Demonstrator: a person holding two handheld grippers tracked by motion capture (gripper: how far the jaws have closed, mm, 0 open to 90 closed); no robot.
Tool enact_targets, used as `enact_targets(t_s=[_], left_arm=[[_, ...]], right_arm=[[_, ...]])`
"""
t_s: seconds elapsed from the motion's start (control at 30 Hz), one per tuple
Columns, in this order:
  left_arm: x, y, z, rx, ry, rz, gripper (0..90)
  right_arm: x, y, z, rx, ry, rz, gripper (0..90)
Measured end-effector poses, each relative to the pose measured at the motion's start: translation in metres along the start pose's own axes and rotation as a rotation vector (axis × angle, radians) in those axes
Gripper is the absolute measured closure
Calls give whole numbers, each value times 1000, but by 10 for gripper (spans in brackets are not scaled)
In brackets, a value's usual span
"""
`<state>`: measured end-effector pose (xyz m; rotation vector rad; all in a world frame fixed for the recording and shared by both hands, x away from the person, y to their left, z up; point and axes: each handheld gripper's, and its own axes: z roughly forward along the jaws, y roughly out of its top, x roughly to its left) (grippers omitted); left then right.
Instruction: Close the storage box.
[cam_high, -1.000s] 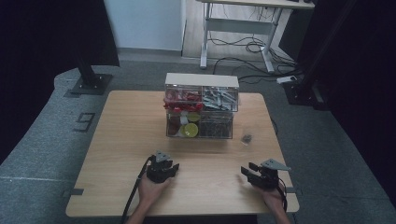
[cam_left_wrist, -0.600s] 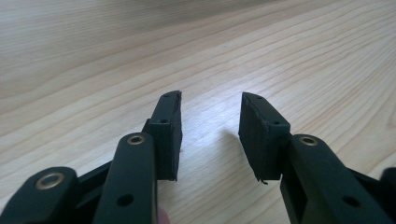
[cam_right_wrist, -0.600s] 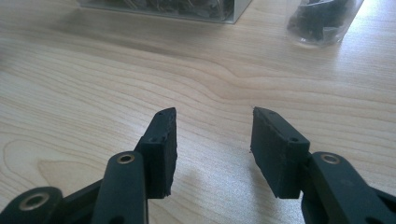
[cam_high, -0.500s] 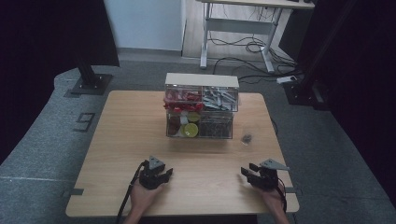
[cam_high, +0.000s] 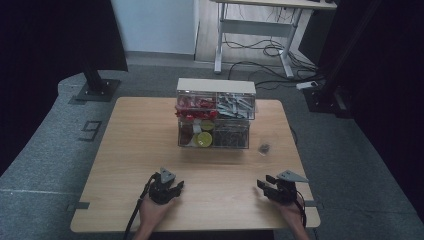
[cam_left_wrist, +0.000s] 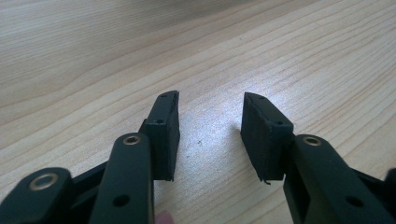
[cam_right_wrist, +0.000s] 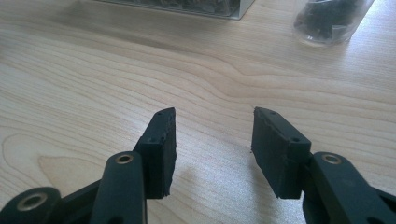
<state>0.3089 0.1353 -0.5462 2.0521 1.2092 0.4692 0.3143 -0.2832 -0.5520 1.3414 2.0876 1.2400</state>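
Your left hand-held gripper (cam_high: 172, 186) has just been opening near the tabletop's (cam_high: 140, 135) front edge, nothing between its jaws; the right (cam_high: 265, 186) hangs released too. The organizer (cam_high: 215, 114) waits untouched toward the far edge.

Two claws (cam_high: 176, 186) (cam_high: 264, 185), one drawer organizer (cam_high: 215, 120), one small jar (cam_high: 264, 148).

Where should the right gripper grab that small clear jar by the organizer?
Take the small clear jar around its round wall, jaws either side, coming in level from the person's side with the open right gripper. It stands upright, apart from the drawer organizer.
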Motion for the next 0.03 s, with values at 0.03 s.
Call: enact_targets(t_s=[0.03], left_arm=[[0,0,0,0,-2,-1,554]], right_arm=[[0,0,0,1,0,-1,489]])
